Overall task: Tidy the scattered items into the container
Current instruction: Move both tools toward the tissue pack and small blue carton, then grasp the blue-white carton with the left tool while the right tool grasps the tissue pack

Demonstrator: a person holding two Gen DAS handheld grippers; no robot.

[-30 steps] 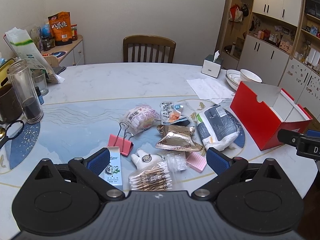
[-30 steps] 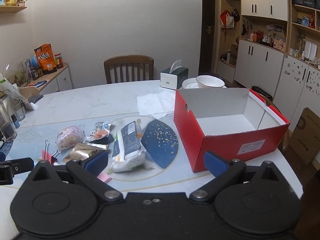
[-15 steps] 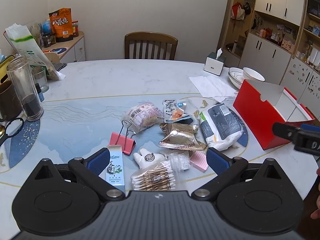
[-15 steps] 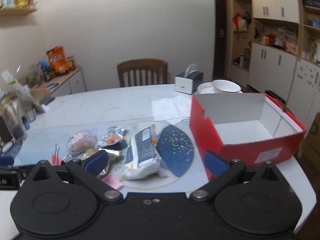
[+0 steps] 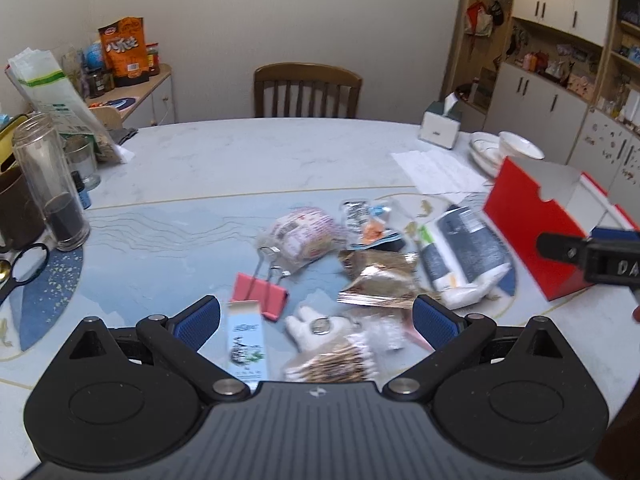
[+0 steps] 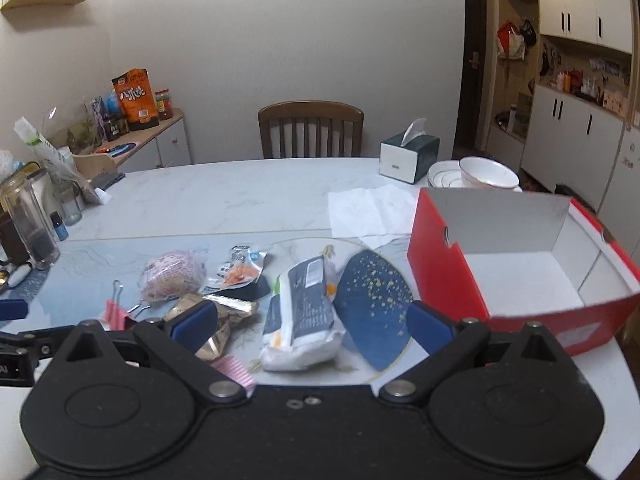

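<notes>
**Red box had nothing in it, and all the small things were on the table**

Red box [image 6: 452, 276] sat at the right side of the right wrist picture, with its top open. Its white inside looked bare as far as the picture showed. In the left wrist picture the same box was at the right edge, well apart from most of the pile.

Nothing had gone in yet, so I judged the job was only at its start.

All the small things lay on the table [image 5: 260, 168], near the middle and bottom of the left wrist picture. A pink clip [image 5: 260, 294] lay beside a thin tea box [image 5: 245, 350]. A little white toy [image 5: 316, 326] lay next to a pack of cotton sticks [image 5: 334, 364]. Higher up were a gold bag [image 5: 376, 278], a round pink snack [image 5: 302, 232], a small orange snack pack [image 5: 368, 224] and a big white and dark bag [image 6: 304, 312].

The left gripper [image 5: 316, 320] was spread wide and held nothing. It hung over the tea box, the toy and the cotton sticks at the bottom of its picture.

The right gripper [image 6: 312, 324] was spread wide too, with nothing in it. It hung over the big bag, with the red box just to its right.

Every one of these things was left to pick up and drop in the box.
</notes>
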